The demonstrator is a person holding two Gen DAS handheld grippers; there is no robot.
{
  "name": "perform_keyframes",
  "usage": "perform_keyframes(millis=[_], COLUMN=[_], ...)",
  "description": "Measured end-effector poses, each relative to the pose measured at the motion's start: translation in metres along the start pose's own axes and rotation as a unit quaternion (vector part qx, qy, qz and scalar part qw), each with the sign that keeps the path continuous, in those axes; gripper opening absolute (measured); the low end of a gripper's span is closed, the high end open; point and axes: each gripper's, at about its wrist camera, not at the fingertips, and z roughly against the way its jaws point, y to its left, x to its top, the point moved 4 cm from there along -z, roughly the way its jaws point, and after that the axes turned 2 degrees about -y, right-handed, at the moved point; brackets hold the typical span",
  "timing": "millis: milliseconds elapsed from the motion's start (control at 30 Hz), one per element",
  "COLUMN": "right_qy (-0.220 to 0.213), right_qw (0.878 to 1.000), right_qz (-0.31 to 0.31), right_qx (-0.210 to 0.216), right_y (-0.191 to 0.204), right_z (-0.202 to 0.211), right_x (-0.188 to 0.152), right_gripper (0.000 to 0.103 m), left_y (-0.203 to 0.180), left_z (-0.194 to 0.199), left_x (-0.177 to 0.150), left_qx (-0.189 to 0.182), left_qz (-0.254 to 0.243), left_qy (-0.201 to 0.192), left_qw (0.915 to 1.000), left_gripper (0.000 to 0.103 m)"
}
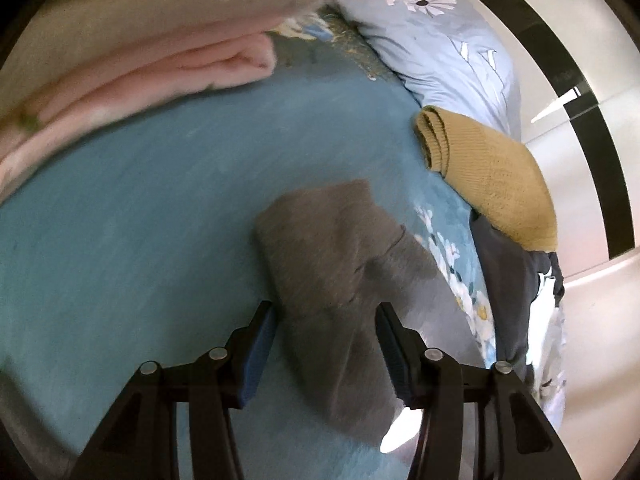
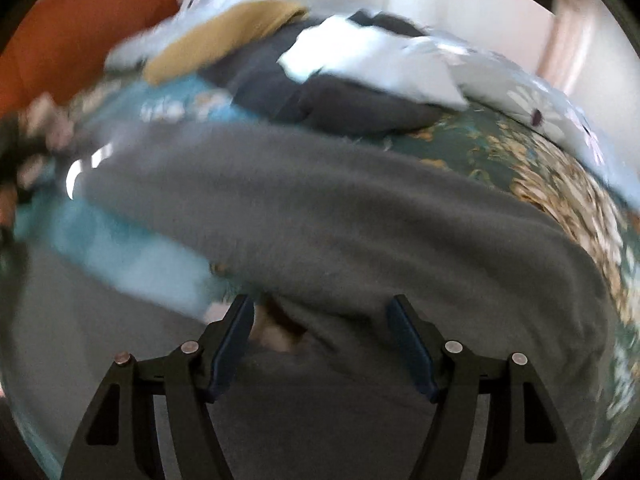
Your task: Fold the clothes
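Observation:
A grey garment (image 1: 340,264) lies folded on the teal floral bedspread (image 1: 140,240). My left gripper (image 1: 326,316) is open, its blue-padded jaws standing either side of the garment's near part, above it. In the right wrist view the same grey garment (image 2: 340,220) spreads wide across the bed, blurred by motion. My right gripper (image 2: 320,316) is open over its near edge, with grey cloth between and below the jaws. I cannot tell whether either gripper touches the cloth.
A folded pink blanket (image 1: 132,76) lies at the far left. A mustard knit (image 1: 492,176), dark clothes (image 1: 508,280) and a pale blue floral duvet (image 1: 448,48) line the right. A white garment (image 2: 360,56) tops the dark pile (image 2: 332,100). An orange headboard (image 2: 80,40) stands behind.

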Motion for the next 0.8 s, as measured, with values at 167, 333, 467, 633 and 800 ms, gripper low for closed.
perform_keyframes(millis=[167,333,467,633,800], right_qy=[0.006,-0.011,-0.012,0.004,-0.005], right_qw=[0.996,0.990,0.992,0.994,0.997], right_qz=[0.023,-0.019,-0.034,-0.040,-0.046], right_qx=[-0.081,-0.136,-0.124,-0.100,-0.057], right_y=[-0.003,-0.034,-0.033,-0.027,-0.025], right_z=[-0.001,0.023,0.031,0.026,0.043], right_x=[-0.005,-0.016,-0.028,-0.035,-0.033], right_gripper=[0.071,0.063,0.063,0.062,0.062], left_y=[0.000,-0.004,-0.001,0.027,0.017], left_z=[0.004,0.032,0.013,-0.002,0.019], left_x=[0.014,0.027,0.026,0.020,0.023], left_qx=[0.016,-0.043,0.011,-0.009,-0.034], left_qz=[-0.008,-0.008,-0.048,0.009,-0.005], left_qy=[-0.037,-0.077,-0.052,-0.016,0.008], left_qw=[0.9992,0.9961,0.9974,0.9998,0.9994], left_gripper=[0.016,0.015,0.015,0.018,0.040])
